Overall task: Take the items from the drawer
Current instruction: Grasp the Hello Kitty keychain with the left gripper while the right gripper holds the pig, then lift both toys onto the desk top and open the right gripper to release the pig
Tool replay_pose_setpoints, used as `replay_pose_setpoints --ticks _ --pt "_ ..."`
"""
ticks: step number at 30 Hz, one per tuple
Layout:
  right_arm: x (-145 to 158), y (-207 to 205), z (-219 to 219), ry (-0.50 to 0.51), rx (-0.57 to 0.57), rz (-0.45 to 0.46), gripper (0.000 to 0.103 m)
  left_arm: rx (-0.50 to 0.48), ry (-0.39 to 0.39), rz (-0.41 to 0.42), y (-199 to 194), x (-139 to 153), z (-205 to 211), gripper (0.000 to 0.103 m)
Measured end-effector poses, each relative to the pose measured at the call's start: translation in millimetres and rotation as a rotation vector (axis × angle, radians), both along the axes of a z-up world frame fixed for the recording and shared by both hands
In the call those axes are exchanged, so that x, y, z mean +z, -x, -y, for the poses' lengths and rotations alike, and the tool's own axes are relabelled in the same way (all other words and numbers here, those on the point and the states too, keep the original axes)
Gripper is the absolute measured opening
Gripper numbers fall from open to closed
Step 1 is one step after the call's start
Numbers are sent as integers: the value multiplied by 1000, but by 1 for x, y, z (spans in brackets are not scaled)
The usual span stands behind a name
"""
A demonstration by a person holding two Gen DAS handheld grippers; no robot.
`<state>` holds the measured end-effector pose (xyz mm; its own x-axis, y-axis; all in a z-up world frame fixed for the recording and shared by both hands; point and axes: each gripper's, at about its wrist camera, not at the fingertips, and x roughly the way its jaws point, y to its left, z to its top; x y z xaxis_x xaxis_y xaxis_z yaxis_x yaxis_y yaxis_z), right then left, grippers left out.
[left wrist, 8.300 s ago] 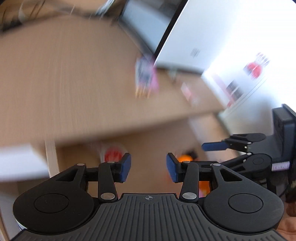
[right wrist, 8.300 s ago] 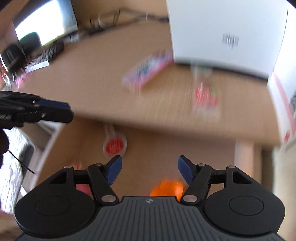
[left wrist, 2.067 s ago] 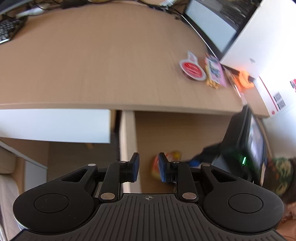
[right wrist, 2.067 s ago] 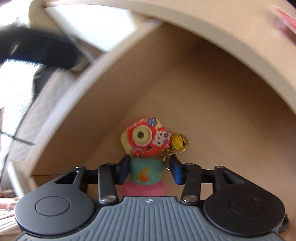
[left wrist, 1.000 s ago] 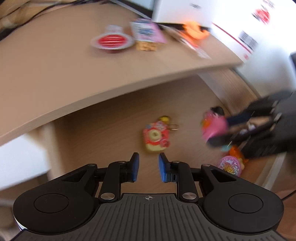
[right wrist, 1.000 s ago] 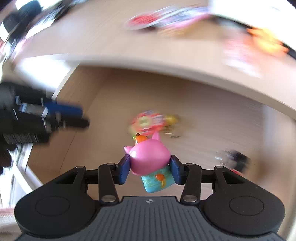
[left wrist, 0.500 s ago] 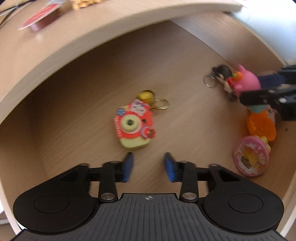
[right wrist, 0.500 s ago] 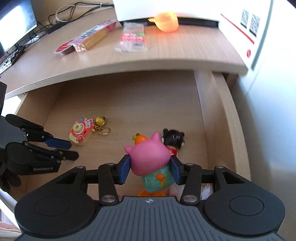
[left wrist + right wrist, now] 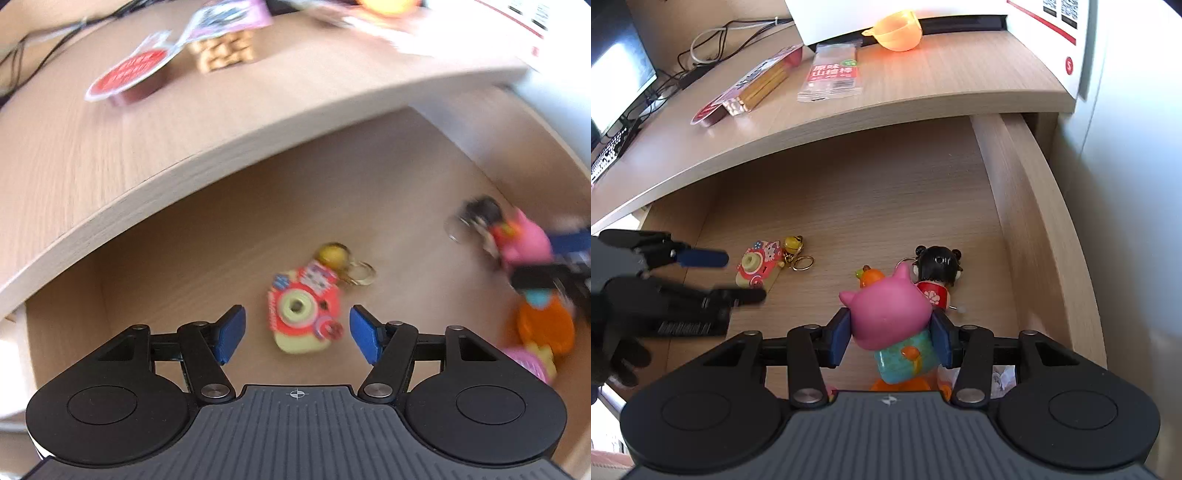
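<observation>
The open wooden drawer (image 9: 1027,206) holds small toys. My right gripper (image 9: 891,336) is shut on a pink pig figure (image 9: 886,312) with a teal body, held above the drawer floor. A black-haired doll keychain (image 9: 936,266) lies just beyond it. My left gripper (image 9: 295,334) is open and hovers over a red and yellow toy camera keychain (image 9: 303,312) with a gold bell, which sits between its blue pads without contact. In the right wrist view the left gripper (image 9: 737,275) sits just left of the camera (image 9: 759,267).
An orange toy (image 9: 545,326) and a pink glittery disc (image 9: 528,362) lie at the drawer's right side. On the desk top (image 9: 923,85) above are a red-lidded cup (image 9: 709,112), snack packets (image 9: 833,74) and an orange bowl (image 9: 897,33). A monitor (image 9: 617,81) stands far left.
My left gripper has opened wider and come down toward the toy camera. My right gripper still holds the pink pig, nearly in the same place.
</observation>
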<state>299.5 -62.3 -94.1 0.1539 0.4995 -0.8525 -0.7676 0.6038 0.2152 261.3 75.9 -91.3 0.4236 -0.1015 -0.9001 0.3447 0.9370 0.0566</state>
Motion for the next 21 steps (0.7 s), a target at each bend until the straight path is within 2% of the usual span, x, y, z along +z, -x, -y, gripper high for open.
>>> replay_pose_setpoints --ticks 3,8,11,12,13,17,21 --pt "-2 1 -1 1 2 -7 46 -1 12 2 -10 -6 2 68" --pt "-2 0 -1 2 -2 -18 46 -5 47 -52 -9 -17 3 68" --pt "-2 1 -2 4 -2 -16 46 -18 48 -47 -7 -18 3 67" --pt "-2 1 -3 9 -3 -13 46 -21 35 -48 -8 -18 4 62" --pt "-2 2 -3 16 -5 -9 46 -19 22 -44 -8 -17 3 50" --pt "4 6 -8 56 3 22 46 5 40 -87 -8 -15 -2 49" --pt "30 16 -7 52 31 71 46 -25 141 -100 8 8 -10 48"
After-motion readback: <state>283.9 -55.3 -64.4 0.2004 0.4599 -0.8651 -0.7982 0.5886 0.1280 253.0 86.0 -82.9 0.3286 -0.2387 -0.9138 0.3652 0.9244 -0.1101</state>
